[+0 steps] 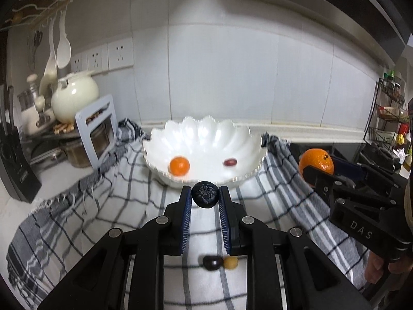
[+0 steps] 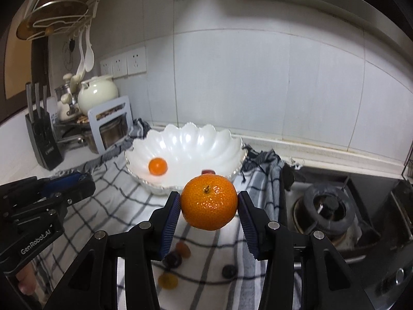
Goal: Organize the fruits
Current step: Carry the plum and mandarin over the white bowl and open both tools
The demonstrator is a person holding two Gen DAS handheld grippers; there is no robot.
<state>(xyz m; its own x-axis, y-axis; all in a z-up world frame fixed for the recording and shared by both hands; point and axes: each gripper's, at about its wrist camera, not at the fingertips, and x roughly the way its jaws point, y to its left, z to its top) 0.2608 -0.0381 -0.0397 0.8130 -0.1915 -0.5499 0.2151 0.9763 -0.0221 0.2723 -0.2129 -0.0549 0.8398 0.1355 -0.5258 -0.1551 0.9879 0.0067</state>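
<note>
My left gripper [image 1: 205, 196] is shut on a dark wrinkled fruit [image 1: 205, 195], held above the checked cloth just in front of the white scalloped bowl [image 1: 206, 131]. The bowl holds a small orange fruit [image 1: 179, 165] and a small red fruit [image 1: 230, 162]. My right gripper [image 2: 209, 204] is shut on a large orange [image 2: 209, 202], held in front of the bowl [image 2: 185, 139]. It also shows in the left wrist view [image 1: 316, 164]. Several small fruits lie on the cloth below: a dark one [image 1: 211, 262], a yellow one [image 1: 230, 262], and others [image 2: 172, 259].
A checked cloth [image 1: 103, 206] covers the counter. A knife block [image 2: 44, 139], cream teapot [image 2: 98, 94] and pots stand at the left. A gas burner [image 2: 327, 209] lies at the right. A wire rack [image 1: 389, 108] stands far right.
</note>
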